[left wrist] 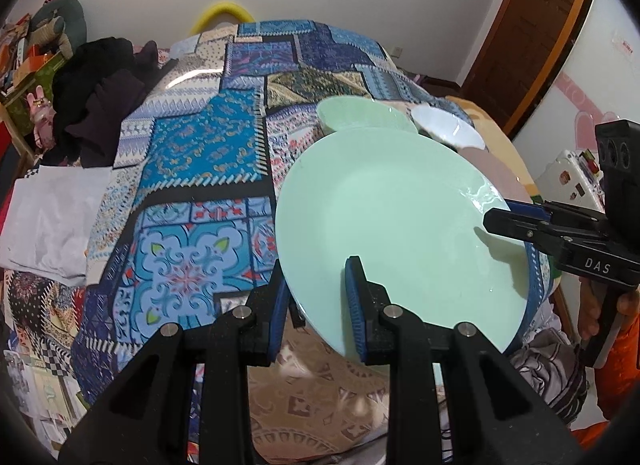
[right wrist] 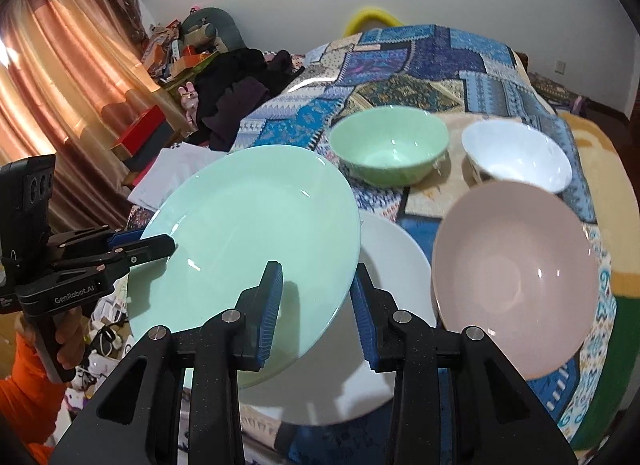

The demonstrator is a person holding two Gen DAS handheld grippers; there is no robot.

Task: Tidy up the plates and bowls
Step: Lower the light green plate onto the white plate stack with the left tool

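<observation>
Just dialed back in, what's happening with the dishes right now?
A person holds the green plate off the patterned cloth with both grippers: the left gripper and the right gripper each clamp its rim on opposite sides. Below it lies a white plate, beside a pink bowl. A green bowl and a white bowl stand farther back, apart.

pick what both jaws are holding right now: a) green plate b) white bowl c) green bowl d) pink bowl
a: each pair of jaws clamps an edge of the green plate, raised over the white plate, while the pink bowl, white bowl and green bowl sit on the cloth untouched.
</observation>
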